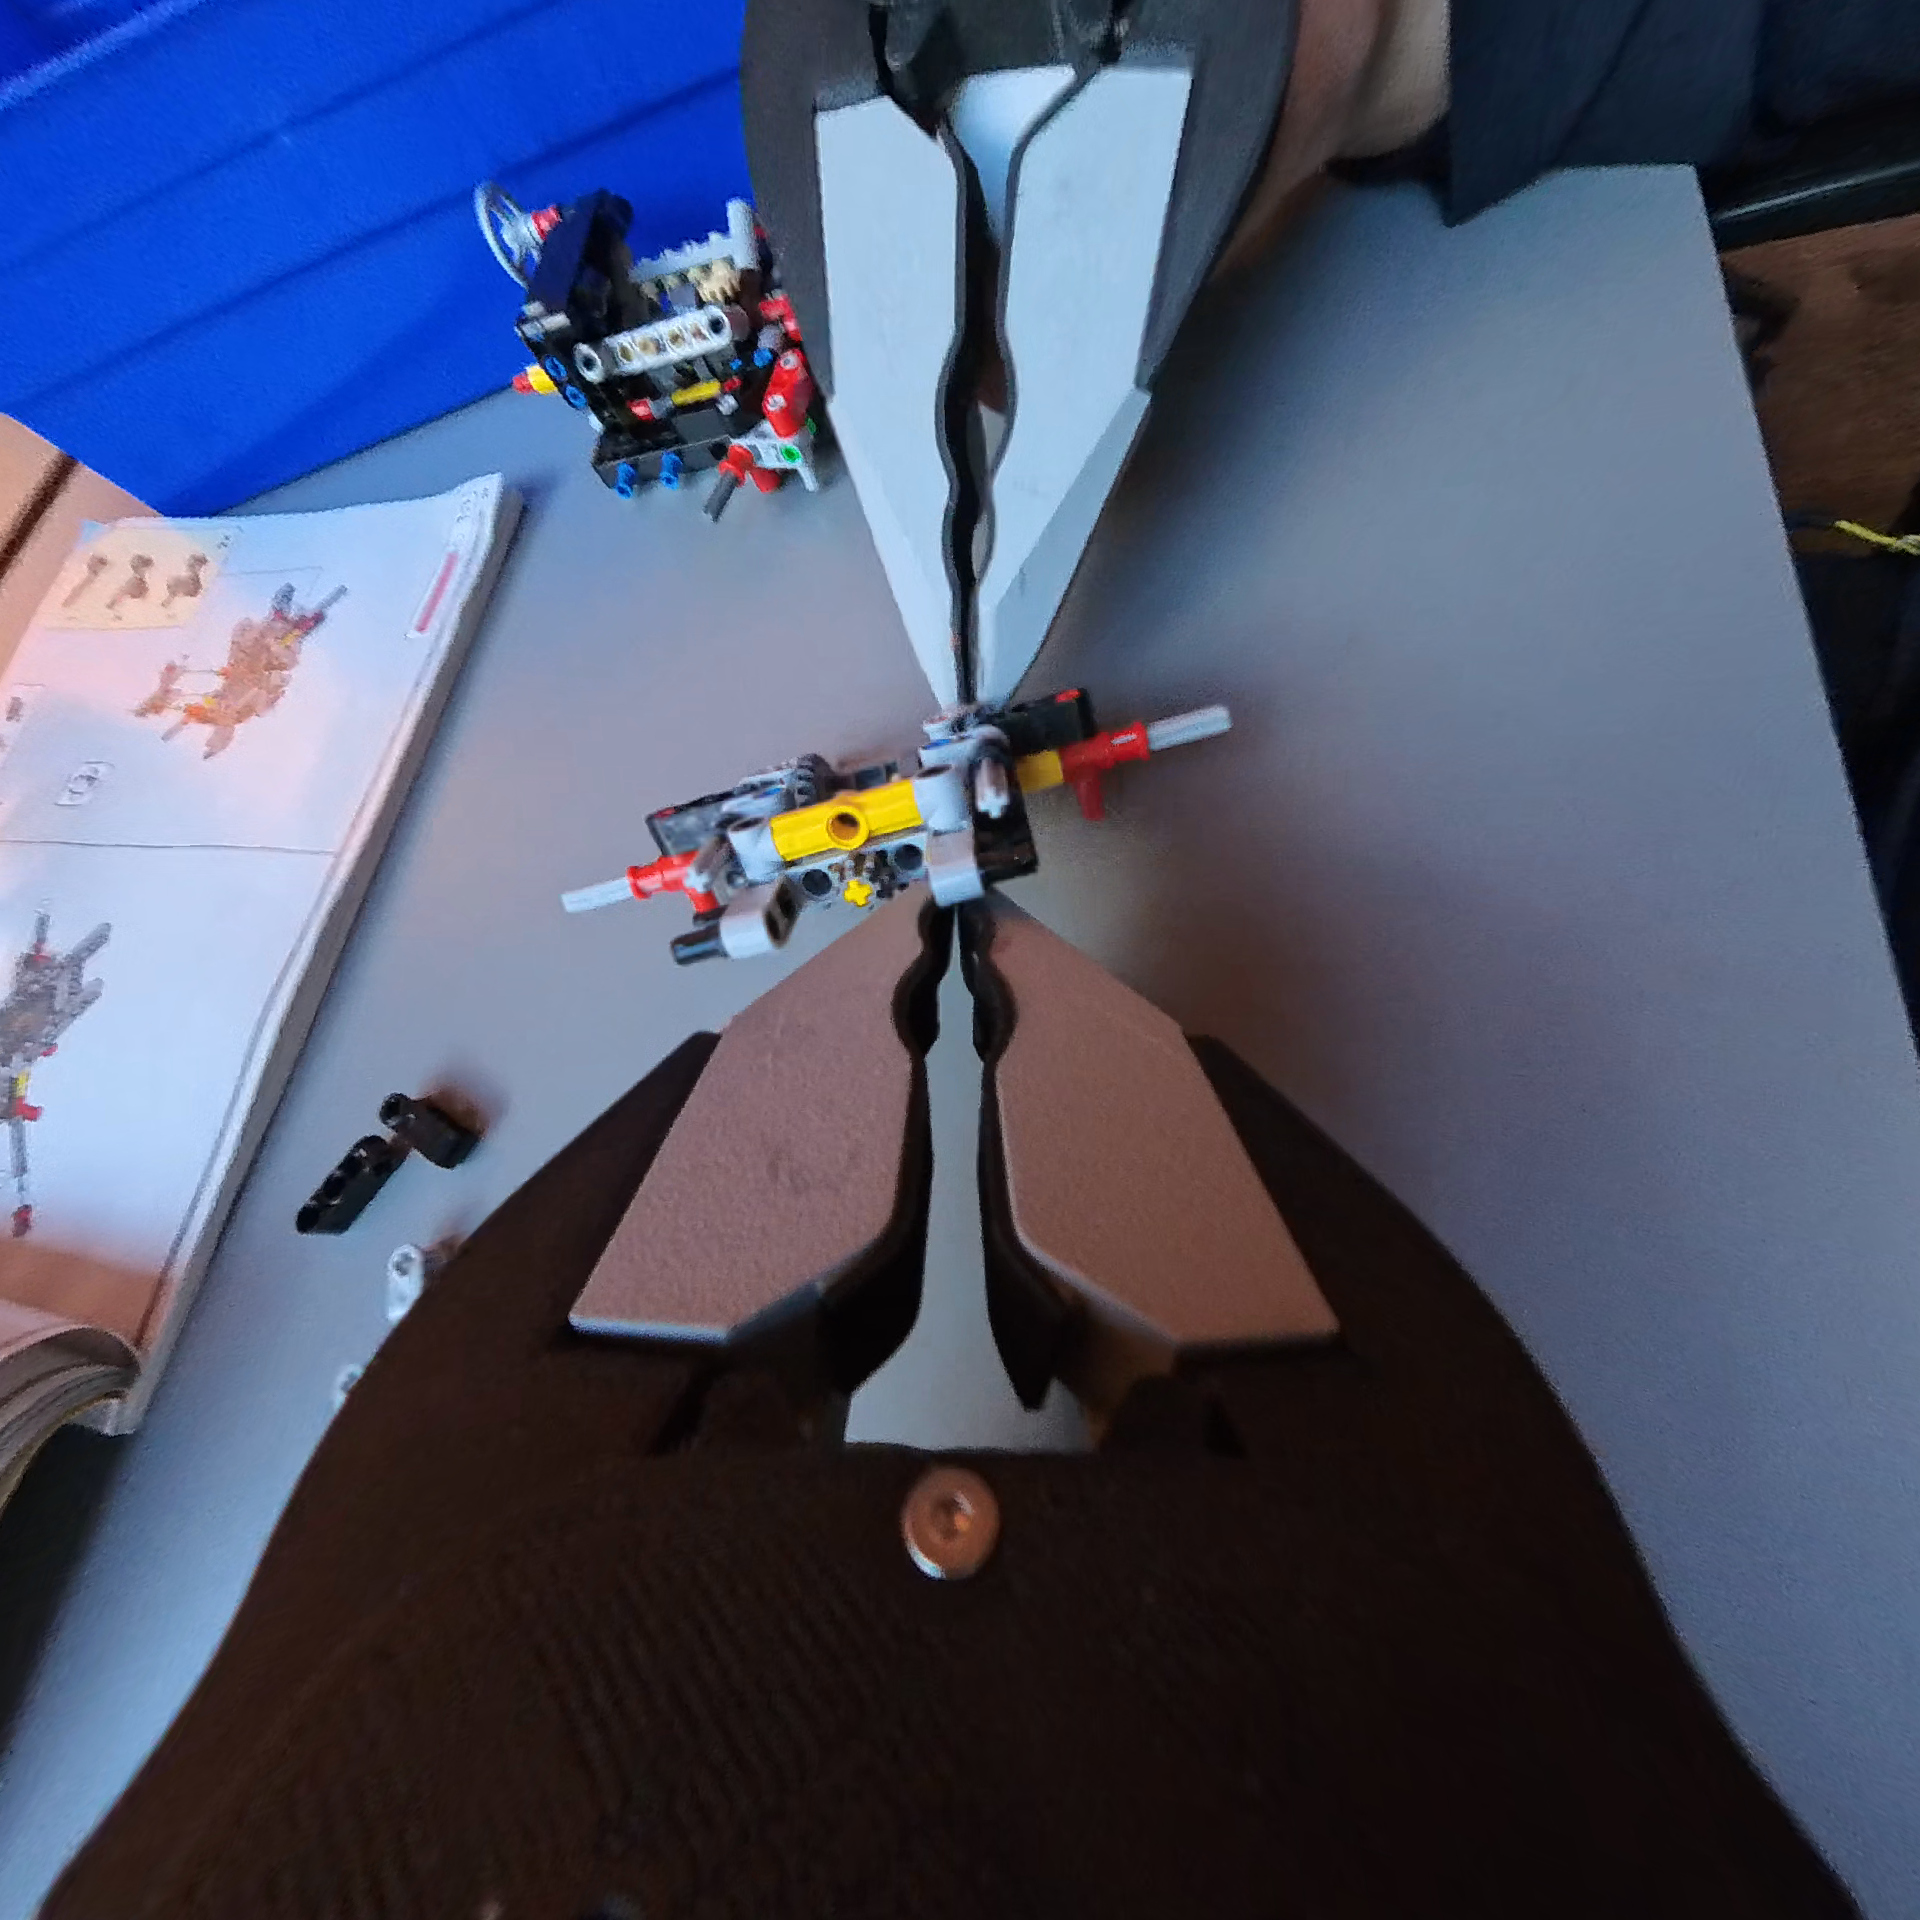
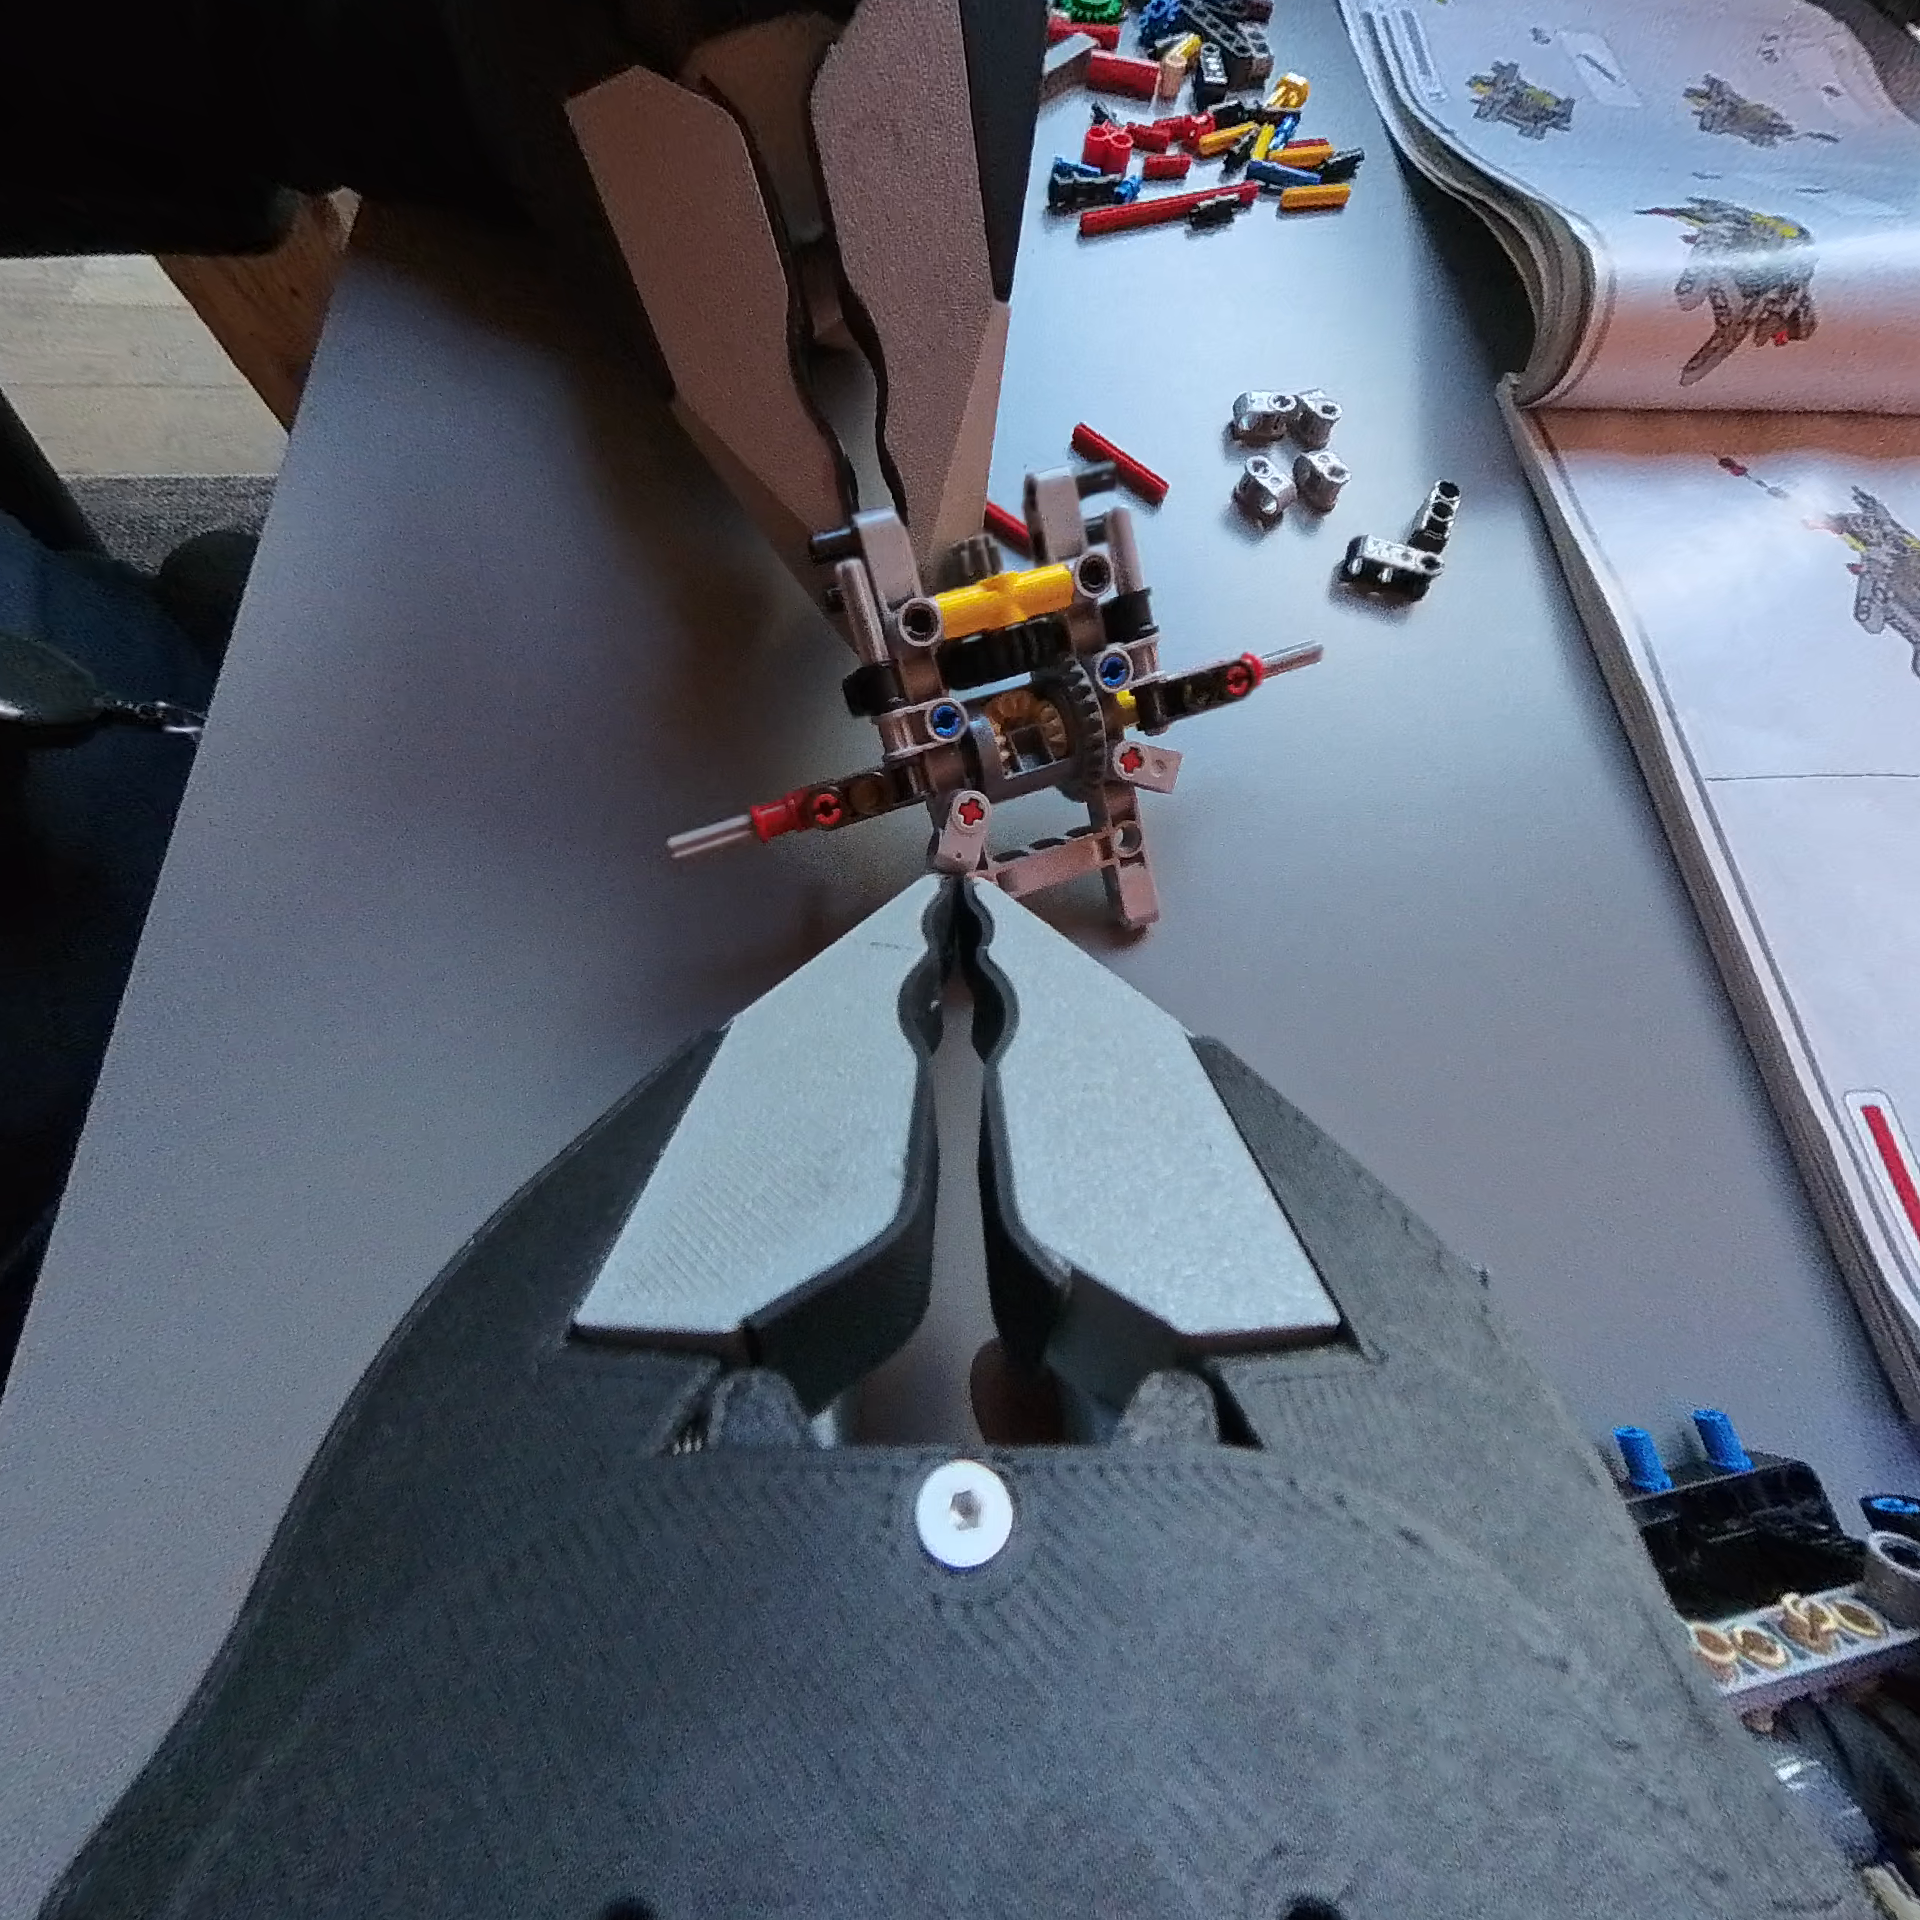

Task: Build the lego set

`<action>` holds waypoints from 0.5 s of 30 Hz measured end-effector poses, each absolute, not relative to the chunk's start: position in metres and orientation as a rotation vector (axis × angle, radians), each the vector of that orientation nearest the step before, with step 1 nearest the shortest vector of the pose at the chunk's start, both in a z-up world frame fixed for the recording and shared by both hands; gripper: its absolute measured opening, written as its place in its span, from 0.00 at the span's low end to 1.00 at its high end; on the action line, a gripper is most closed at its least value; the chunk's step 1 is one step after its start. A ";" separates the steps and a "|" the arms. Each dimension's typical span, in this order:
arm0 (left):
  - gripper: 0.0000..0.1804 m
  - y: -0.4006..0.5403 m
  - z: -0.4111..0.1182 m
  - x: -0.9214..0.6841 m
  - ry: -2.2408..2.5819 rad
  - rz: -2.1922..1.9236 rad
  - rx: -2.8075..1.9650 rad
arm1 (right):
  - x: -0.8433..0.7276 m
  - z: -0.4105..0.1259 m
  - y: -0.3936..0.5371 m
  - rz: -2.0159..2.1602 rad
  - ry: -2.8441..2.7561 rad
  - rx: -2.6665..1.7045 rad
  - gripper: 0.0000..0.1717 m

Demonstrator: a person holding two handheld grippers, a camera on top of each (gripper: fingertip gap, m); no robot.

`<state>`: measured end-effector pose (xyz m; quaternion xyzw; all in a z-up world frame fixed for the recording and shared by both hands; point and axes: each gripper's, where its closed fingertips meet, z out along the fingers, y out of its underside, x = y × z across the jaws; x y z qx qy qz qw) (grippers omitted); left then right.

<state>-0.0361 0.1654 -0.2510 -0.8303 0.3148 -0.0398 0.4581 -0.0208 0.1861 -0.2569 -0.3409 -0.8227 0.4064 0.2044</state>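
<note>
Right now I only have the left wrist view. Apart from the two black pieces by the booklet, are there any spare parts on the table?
Observer: Yes. The right wrist view shows a pile of loose coloured parts on the table, beyond the assembly.
Operator: Any small grey connectors?
Observer: Four small grey connectors lie between the assembly and the open booklet, with a red axle beside them.
</note>
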 end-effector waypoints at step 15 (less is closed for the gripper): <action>0.00 0.174 -0.232 -0.047 0.663 -0.080 -1.972 | -0.029 -0.234 0.191 1.277 -2.131 -0.999 0.00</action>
